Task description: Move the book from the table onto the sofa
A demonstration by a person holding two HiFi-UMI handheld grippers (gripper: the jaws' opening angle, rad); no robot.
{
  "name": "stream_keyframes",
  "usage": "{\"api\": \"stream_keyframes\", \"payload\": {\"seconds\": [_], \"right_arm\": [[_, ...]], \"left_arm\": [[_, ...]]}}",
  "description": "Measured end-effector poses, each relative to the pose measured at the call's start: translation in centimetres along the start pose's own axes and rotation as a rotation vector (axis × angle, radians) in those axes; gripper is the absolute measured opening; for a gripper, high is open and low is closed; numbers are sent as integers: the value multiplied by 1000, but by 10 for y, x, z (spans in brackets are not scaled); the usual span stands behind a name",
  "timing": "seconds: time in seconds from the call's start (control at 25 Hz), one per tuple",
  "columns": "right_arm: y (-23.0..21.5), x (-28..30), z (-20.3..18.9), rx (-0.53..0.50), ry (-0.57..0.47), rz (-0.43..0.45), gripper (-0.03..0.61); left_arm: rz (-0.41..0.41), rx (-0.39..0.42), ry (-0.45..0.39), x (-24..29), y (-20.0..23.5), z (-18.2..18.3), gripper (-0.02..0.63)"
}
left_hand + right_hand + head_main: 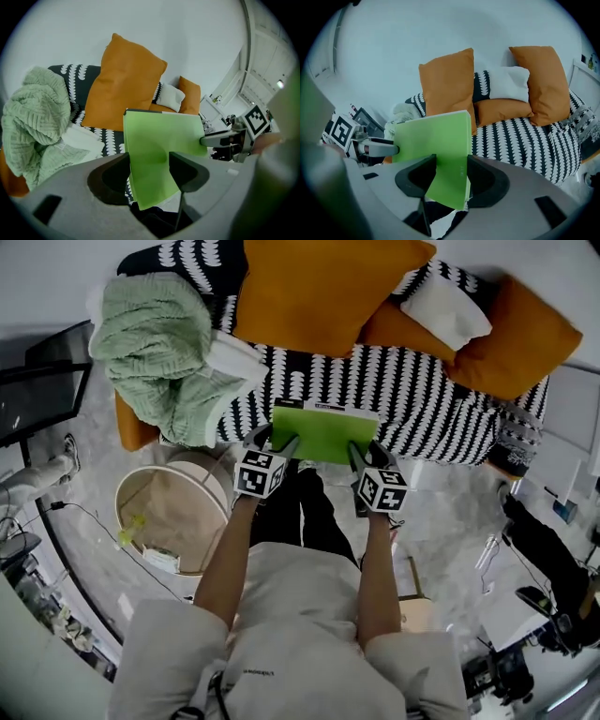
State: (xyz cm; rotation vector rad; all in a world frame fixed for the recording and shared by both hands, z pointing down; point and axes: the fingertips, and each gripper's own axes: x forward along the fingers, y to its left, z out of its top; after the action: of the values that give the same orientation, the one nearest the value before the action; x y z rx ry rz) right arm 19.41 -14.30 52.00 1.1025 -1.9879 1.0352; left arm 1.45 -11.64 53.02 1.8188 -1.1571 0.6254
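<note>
A thin green book [323, 432] hangs in the air over the front edge of the black-and-white patterned sofa [422, 399]. My left gripper [272, 439] is shut on its left edge and my right gripper [364, 451] is shut on its right edge. In the left gripper view the book [159, 154] stands between the jaws of the left gripper [149, 164], with the other gripper's finger [225, 138] at its far side. The right gripper view shows the book [440, 150] clamped by the right gripper [451, 173] near the spine.
On the sofa lie a large orange cushion [319, 292], another orange cushion [511, 338], a small white pillow [448, 307] and a crumpled green blanket [155, 343] at the left end. A round light table [173, 512] stands on the floor to my left.
</note>
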Motion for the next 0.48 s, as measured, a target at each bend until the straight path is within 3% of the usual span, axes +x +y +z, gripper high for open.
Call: {"api": "stream_keyframes", "payload": {"seconds": [0.48], "right_arm": [[-27, 64, -30, 87, -6, -77, 206]], "left_arm": [[-60, 58, 68, 71, 40, -13, 253]]}}
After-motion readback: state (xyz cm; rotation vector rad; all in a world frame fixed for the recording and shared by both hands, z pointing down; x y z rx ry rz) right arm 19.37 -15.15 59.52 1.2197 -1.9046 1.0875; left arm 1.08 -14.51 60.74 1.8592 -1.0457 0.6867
